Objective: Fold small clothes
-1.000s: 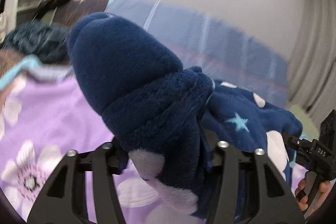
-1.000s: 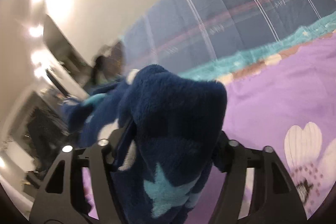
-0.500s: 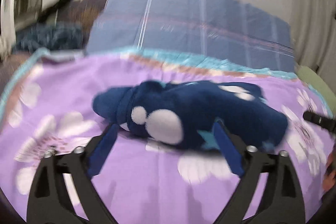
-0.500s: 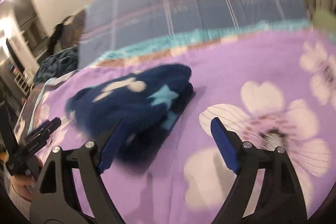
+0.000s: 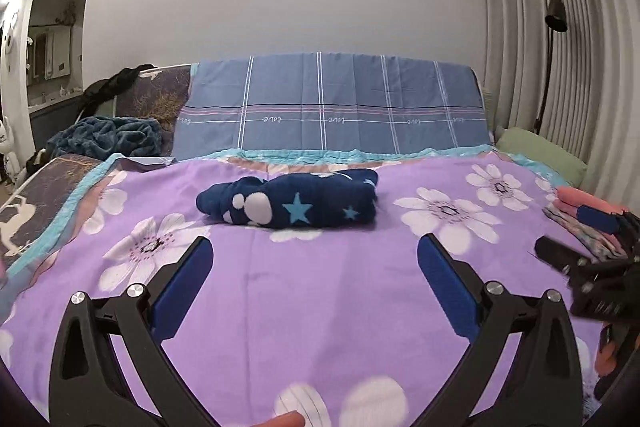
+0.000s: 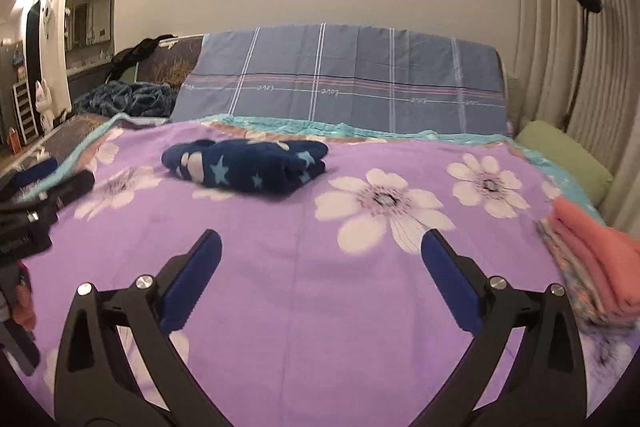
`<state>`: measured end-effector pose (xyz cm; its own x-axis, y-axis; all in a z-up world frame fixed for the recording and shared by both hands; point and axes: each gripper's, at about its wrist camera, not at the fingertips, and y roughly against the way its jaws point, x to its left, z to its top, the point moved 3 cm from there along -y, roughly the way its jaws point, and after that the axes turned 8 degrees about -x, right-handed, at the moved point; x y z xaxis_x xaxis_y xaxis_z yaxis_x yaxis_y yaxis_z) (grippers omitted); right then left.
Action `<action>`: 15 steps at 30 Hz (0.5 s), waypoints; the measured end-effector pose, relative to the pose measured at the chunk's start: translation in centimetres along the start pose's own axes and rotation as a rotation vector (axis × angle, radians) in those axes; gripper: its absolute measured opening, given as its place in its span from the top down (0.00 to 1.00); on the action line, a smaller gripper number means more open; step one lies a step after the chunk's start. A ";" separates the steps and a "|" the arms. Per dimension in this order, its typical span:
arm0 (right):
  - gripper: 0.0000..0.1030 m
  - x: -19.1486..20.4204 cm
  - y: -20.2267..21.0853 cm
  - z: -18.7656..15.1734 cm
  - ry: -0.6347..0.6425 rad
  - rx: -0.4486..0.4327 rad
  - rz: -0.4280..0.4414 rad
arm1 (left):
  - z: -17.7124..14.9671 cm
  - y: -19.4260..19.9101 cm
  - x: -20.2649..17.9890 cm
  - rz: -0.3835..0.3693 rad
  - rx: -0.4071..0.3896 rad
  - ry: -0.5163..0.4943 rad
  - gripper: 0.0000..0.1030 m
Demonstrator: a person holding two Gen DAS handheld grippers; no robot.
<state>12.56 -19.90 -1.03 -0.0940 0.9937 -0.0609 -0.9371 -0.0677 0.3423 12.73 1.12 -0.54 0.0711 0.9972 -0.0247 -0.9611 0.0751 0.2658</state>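
A folded navy fleece garment (image 5: pixel 292 203) with stars and white spots lies on the purple flowered bedspread (image 5: pixel 320 307), towards the head of the bed. It also shows in the right wrist view (image 6: pixel 248 169). My left gripper (image 5: pixel 314 251) is open and empty, well in front of the garment. My right gripper (image 6: pixel 320 243) is open and empty, also pulled back from it. The right gripper shows at the right edge of the left wrist view (image 5: pixel 600 267). The left gripper shows at the left edge of the right wrist view (image 6: pixel 36 203).
A stack of folded clothes with a coral piece on top (image 6: pixel 588 251) sits at the bed's right edge. A blue checked sheet (image 5: pixel 332 115) covers the headboard. A teal blanket (image 5: pixel 108 139) lies at the back left. A green pillow (image 6: pixel 560 155) and curtains stand at the right.
Both grippers held the navy garment up a second ago. They let it go onto the bedspread, opened and drew back from it.
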 end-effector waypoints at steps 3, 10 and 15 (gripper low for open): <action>0.02 -0.1 2.8 -1.0 -0.013 0.004 -0.031 | -0.5 3.1 -1.3 0.008 0.011 0.001 0.01; 0.02 -0.8 7.0 -2.2 -0.079 -0.019 -0.070 | -1.6 7.2 -2.4 0.034 0.011 -0.032 0.01; 0.02 -0.5 8.4 -2.7 -0.081 -0.016 -0.061 | -1.9 8.7 -3.7 0.021 0.016 -0.099 0.01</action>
<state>3.86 -21.18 -0.61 -0.0094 0.9999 -0.0052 -0.9456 -0.0072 0.3252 3.59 -1.89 0.04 0.0774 0.9941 0.0762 -0.9583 0.0531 0.2809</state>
